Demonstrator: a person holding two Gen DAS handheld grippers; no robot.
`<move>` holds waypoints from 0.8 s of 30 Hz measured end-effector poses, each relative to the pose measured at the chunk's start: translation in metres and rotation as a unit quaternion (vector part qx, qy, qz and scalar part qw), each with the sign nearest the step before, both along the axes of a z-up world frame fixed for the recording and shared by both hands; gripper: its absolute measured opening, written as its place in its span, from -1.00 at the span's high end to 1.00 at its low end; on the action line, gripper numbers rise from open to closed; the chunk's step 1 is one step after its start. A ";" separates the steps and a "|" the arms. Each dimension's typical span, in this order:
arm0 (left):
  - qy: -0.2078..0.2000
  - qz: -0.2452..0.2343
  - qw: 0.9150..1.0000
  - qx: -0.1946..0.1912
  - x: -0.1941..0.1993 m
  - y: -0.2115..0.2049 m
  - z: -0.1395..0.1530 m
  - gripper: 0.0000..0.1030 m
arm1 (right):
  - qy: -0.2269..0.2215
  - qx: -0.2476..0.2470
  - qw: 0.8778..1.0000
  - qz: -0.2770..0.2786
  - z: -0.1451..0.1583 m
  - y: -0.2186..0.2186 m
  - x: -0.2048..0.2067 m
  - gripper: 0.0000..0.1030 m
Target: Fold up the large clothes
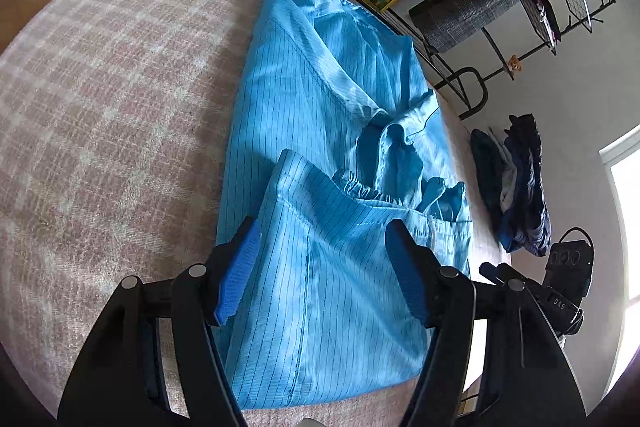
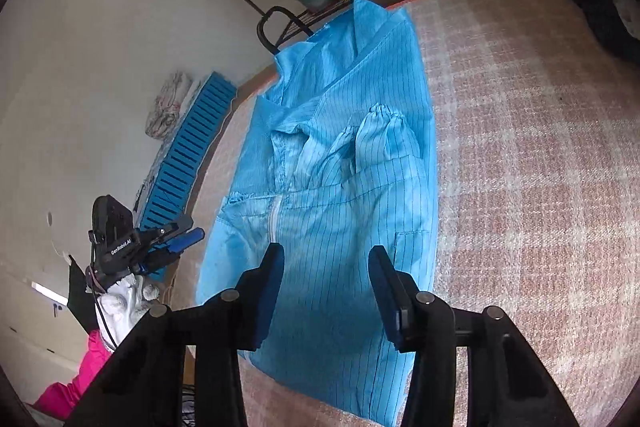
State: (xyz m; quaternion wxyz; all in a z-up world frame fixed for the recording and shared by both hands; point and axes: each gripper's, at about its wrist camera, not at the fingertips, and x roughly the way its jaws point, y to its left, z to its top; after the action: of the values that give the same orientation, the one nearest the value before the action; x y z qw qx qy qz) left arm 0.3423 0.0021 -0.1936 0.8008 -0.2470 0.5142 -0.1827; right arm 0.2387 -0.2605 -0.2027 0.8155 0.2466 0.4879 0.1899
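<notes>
My left gripper (image 1: 320,267) stands about half open with nothing pinched, jaws straddling the folded-up hem of the blue striped garment (image 1: 320,99). My right gripper (image 2: 326,291) is likewise parted and empty over the same cloth. The garment lies lengthwise on the plaid blanket (image 1: 120,87), collar toward twelve o'clock. For a clean next fold I'd pinch both near corners at six o'clock evenly and carry them straight toward the collar, keeping the loose cuffs (image 2: 376,123) tucked in

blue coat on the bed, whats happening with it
A person with a gripper in each hand is folding a large blue striped coat on a plaid blanket. The bottom part is already folded up over the sleeves. Both the left gripper and right gripper hang open above it, holding nothing.
</notes>
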 end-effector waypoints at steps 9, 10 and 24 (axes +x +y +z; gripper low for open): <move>0.024 -0.016 0.999 0.043 0.001 -0.005 -0.026 0.98 | -0.024 -0.133 0.988 0.071 -0.009 0.070 0.011 0.21; 0.024 -0.010 0.998 0.051 0.002 -0.002 -0.027 0.98 | -0.025 -0.143 0.987 0.074 -0.011 0.074 0.012 0.21; -0.054 0.003 0.993 0.108 -0.008 -0.010 0.012 0.97 | -0.038 -0.180 0.979 0.092 -0.022 0.120 0.026 0.20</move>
State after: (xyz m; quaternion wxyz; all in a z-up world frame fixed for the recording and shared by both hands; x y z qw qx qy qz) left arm 0.3338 -0.0076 -0.1816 0.8502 -0.1498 0.4859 -0.1367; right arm 0.2642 -0.1403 -0.2249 0.8437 0.0422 0.5032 0.1824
